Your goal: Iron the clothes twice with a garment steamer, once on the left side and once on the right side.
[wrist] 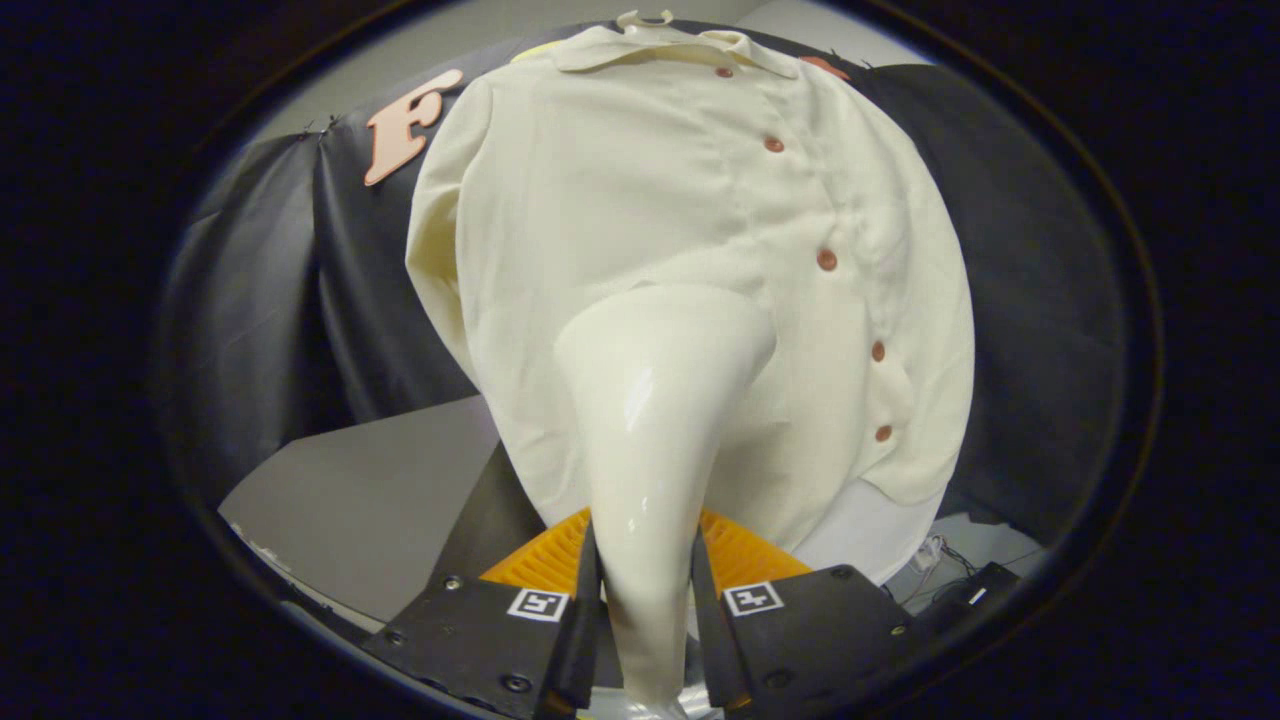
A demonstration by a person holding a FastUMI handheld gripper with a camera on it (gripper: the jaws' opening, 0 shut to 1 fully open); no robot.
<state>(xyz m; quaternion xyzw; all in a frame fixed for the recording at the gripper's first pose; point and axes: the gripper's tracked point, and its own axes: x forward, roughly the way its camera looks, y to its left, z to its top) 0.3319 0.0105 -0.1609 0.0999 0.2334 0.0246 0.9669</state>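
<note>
A cream button-up shirt (650, 220) with reddish buttons hangs on a hanger in front of the black cloth wall. A glossy cream garment steamer (650, 420) rises from between my fingers, its wide head pressed against the shirt's lower middle, just left of the button line. My gripper (645, 600) is shut on the steamer's handle, both fingers pressing its sides. The steamer's head hides part of the shirt's lower front.
A grey table top (380, 500) lies below the shirt to the left. An orange ribbed object (745, 555) sits just beyond the fingers. Cables and a small white plug (930, 550) lie on the floor at the lower right.
</note>
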